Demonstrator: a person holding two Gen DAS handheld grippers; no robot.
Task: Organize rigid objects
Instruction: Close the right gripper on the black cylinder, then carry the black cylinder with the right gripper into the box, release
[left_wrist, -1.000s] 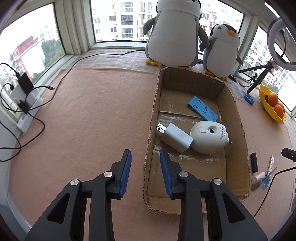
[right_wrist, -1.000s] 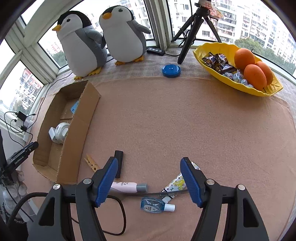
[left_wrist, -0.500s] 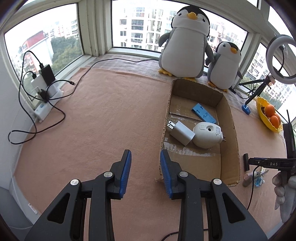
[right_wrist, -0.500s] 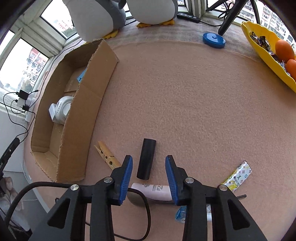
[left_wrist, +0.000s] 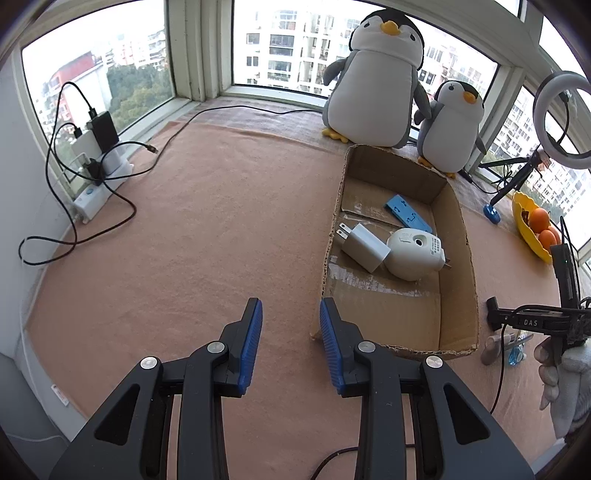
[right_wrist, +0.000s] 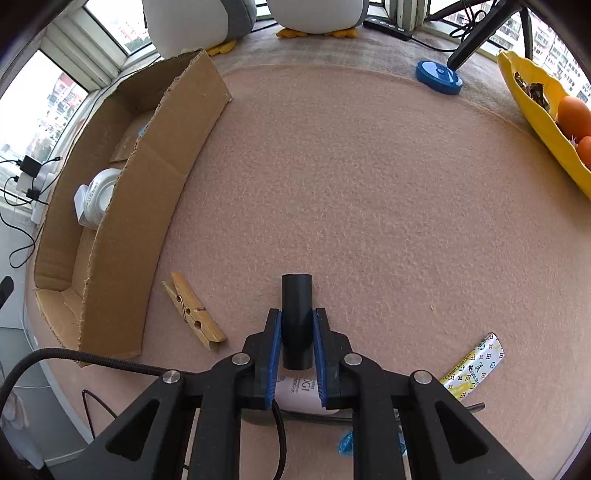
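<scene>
I saw the desk (right_wrist: 369, 192) covered in a peach felt mat, set against the windows. Two plush penguins (left_wrist: 373, 74) stood at its far edge, just behind the open cardboard box (left_wrist: 456, 236). The box lay on the mat and held a white wall charger (left_wrist: 364, 246), a white rounded plug-in device (left_wrist: 415, 254) touching the charger, and a flat blue plastic piece (left_wrist: 408, 213) farther back. A yellow fruit bowl (right_wrist: 543, 125) with oranges sat at the desk's right edge, and a blue disc (right_wrist: 439, 76) lay near a tripod foot.

My left tongs (left_wrist: 291, 343) hung over bare mat just beside the box's near corner, its pads spread with nothing between them.

My right tongs (right_wrist: 297, 345) pointed steeply down. Its jaws had just been closing, and the blue pads (right_wrist: 274, 354) pinched a black cylinder (right_wrist: 296, 306) that lay on the mat outside the box, its far end projecting past the fingertips. A pale pink tube (right_wrist: 299, 391) lay directly under the tongs. A wooden clothespin (right_wrist: 194, 312) lay between the cylinder and the box wall, touching neither. A patterned sachet (right_wrist: 474, 365) lay to the right, apart from the cylinder. In the left wrist view, a gloved hand (left_wrist: 565, 384) gripped the right tool's handle.
</scene>
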